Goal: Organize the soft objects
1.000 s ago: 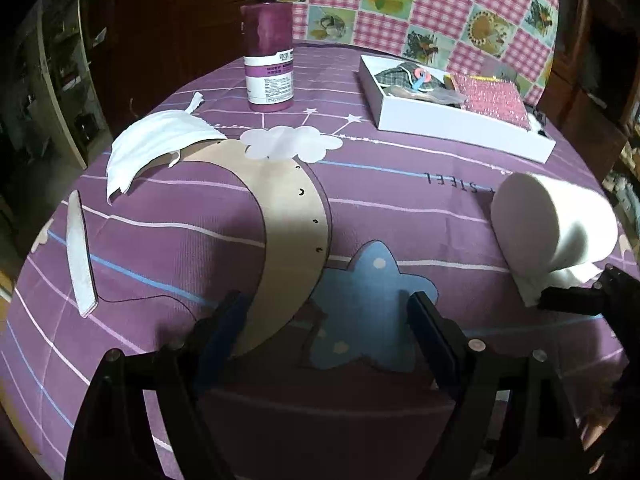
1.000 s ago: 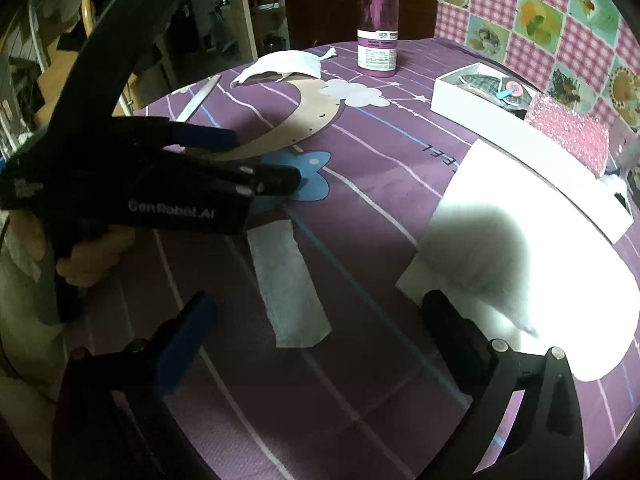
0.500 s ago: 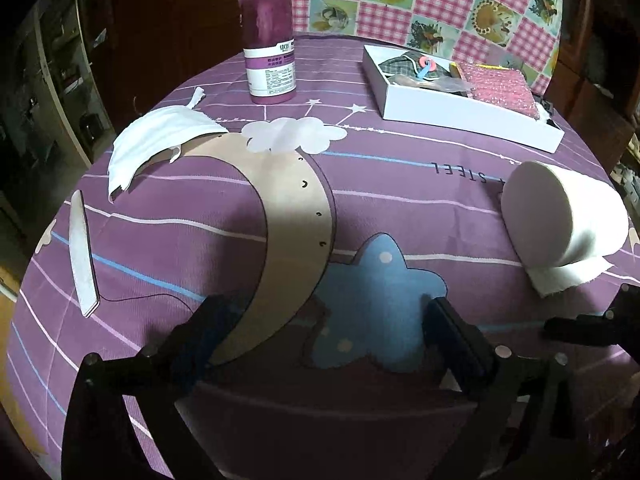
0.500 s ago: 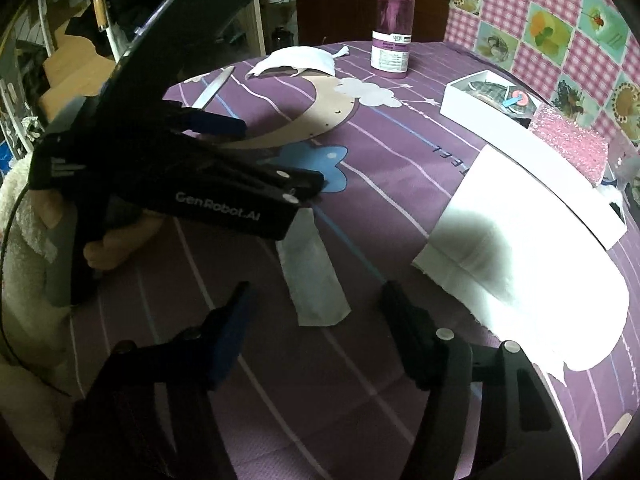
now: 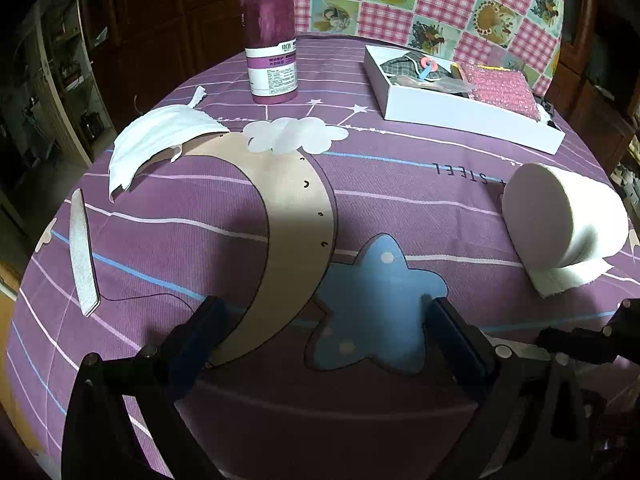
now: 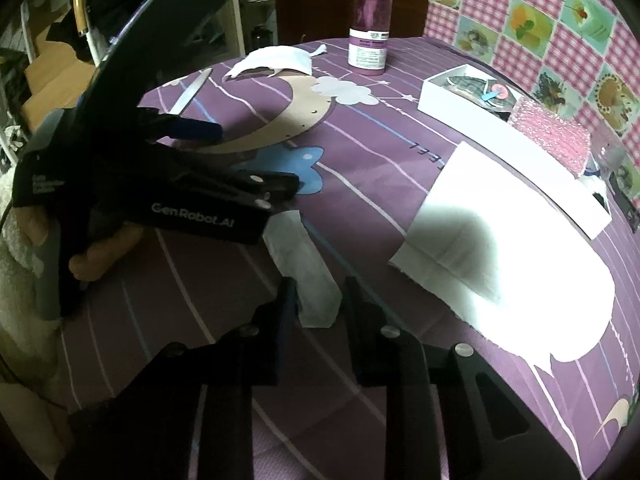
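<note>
My right gripper [image 6: 320, 300] jaws have just been closing around the near end of a folded tissue strip [image 6: 303, 272] lying flat on the table [image 5: 200, 240]; my left gripper [image 5: 320, 320] jaws stand spread, empty.

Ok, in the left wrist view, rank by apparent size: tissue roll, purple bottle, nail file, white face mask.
1. tissue roll
2. white face mask and purple bottle, too alike to rank; the bottle is farther away
3. nail file, smallest
</note>
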